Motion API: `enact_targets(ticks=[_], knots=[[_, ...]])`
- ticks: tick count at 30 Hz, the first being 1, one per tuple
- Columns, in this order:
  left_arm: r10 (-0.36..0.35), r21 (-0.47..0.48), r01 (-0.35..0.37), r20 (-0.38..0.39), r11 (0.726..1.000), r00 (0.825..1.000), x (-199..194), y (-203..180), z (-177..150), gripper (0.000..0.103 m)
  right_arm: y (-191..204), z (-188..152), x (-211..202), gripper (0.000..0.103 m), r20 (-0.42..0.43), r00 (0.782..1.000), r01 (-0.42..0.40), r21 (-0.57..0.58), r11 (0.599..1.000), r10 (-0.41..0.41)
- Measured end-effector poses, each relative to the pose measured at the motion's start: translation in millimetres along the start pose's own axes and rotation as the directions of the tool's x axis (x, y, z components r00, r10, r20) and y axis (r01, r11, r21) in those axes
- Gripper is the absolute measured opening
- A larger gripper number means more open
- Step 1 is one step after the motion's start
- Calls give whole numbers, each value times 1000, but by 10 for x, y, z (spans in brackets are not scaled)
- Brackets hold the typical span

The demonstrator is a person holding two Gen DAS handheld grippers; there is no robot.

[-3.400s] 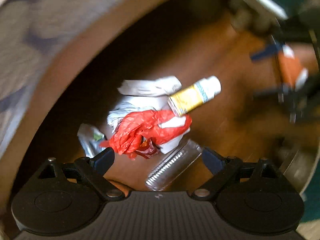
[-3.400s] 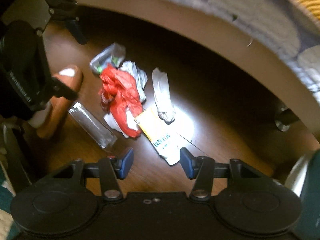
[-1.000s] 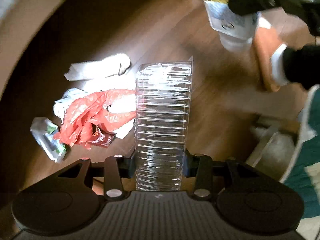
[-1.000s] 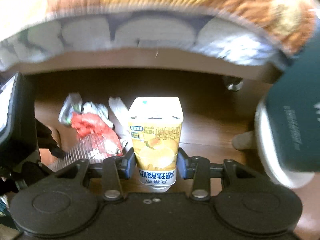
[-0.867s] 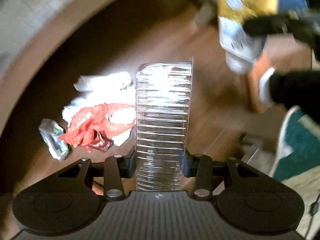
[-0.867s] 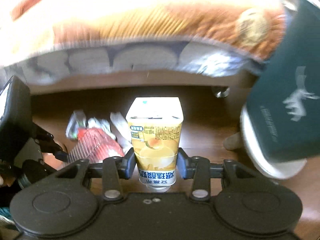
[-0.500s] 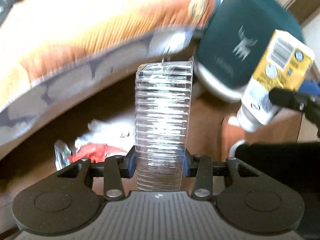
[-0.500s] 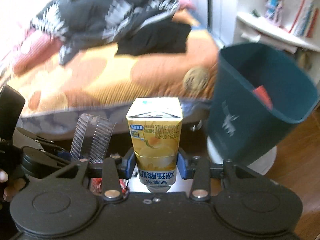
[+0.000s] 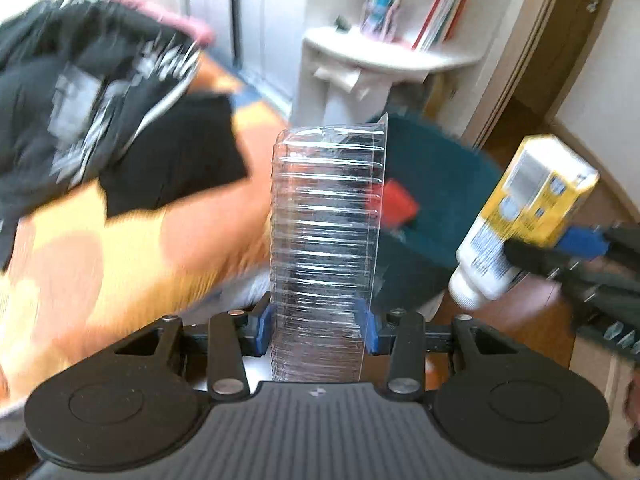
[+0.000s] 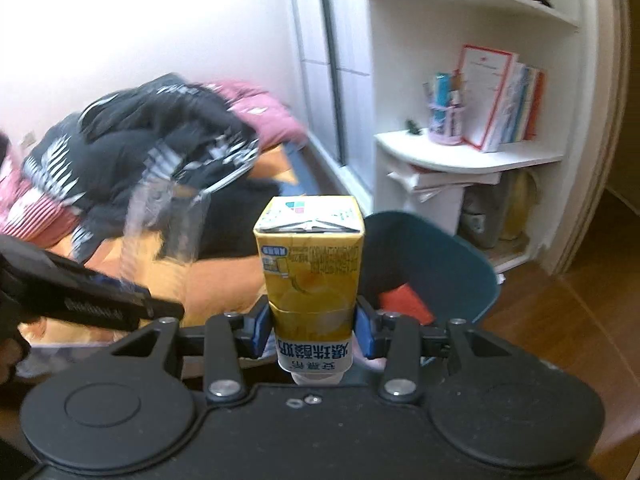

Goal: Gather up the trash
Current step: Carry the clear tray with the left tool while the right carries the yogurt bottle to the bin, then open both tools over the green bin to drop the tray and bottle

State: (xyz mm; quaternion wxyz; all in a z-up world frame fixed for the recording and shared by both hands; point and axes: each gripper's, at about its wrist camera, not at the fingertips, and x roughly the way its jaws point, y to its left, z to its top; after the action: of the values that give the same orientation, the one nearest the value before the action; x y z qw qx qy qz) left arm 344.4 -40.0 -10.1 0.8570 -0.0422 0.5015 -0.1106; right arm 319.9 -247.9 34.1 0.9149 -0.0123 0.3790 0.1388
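Ridged clear plastic tray (image 9: pixel 326 248) stood on end, clamped in the left gripper (image 9: pixel 318 326). Ahead and slightly right sat the teal bin (image 10: pixel 432 264), mouth tilted toward both hands. Right gripper (image 10: pixel 312 326) pinched the yellow carton (image 10: pixel 310 264) upright, seemingly closer to the bin's mouth.

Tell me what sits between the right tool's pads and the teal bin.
Only the yellow carton, clamped in the right tool. Beyond it is open air to the bin, in the right wrist view.
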Motion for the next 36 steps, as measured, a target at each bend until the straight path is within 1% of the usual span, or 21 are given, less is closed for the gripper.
enact_targets(ticks=[3, 5, 9, 11, 15, 17, 20, 24, 26, 29, 32, 35, 36], knots=[[-18, 13, 18, 32, 1000, 999, 81, -178, 327, 42, -202, 91, 121, 41, 4, 1000, 25, 17, 1000, -25], [-24, 18, 24, 36, 1000, 999, 116, -339, 539, 42, -321, 136, 215, 41, -3, 999, 33, 27, 999, -33], [-40, 24, 39, 27, 999, 999, 351, -532, 848, 42, -536, 186, 457, 41, -33, 998, 50, 27, 998, -49], [-41, 34, 41, 20, 999, 999, 471, -634, 973, 42, -619, 156, 558, 41, -52, 997, 53, 33, 998, -51], [-27, 50, 27, -10, 998, 1000, 804, -760, 1117, 42, -742, 83, 791, 41, -100, 993, 67, 38, 997, -63], [-21, 62, 22, -32, 998, 999, 957, -828, 1160, 42, -789, 39, 905, 41, -127, 990, 67, 40, 997, -61], [-8, 104, 14, -62, 994, 998, 1199, -927, 1173, 42, -815, -22, 1025, 41, -154, 986, 70, 28, 997, -65], [0, 120, 14, -116, 993, 993, 1518, -1004, 1157, 42, -820, -88, 1170, 41, -191, 980, 66, 14, 998, -63], [4, 131, 15, -139, 991, 990, 1644, -1025, 1138, 42, -819, -127, 1236, 41, -219, 973, 82, 7, 997, -78], [4, 147, 20, -160, 989, 987, 1799, -1060, 1114, 41, -842, -173, 1315, 42, -242, 966, 98, -1, 995, -95], [-1, 138, 25, -174, 990, 985, 1899, -1062, 1099, 41, -855, -200, 1325, 43, -242, 965, 98, -4, 995, -96], [4, 139, 22, -183, 990, 983, 1969, -1068, 1073, 41, -844, -198, 1331, 42, -245, 964, 104, -21, 994, -106], [1, 135, 25, -189, 990, 982, 1981, -1064, 1060, 45, -840, -198, 1330, 42, -247, 963, 106, -26, 994, -109]])
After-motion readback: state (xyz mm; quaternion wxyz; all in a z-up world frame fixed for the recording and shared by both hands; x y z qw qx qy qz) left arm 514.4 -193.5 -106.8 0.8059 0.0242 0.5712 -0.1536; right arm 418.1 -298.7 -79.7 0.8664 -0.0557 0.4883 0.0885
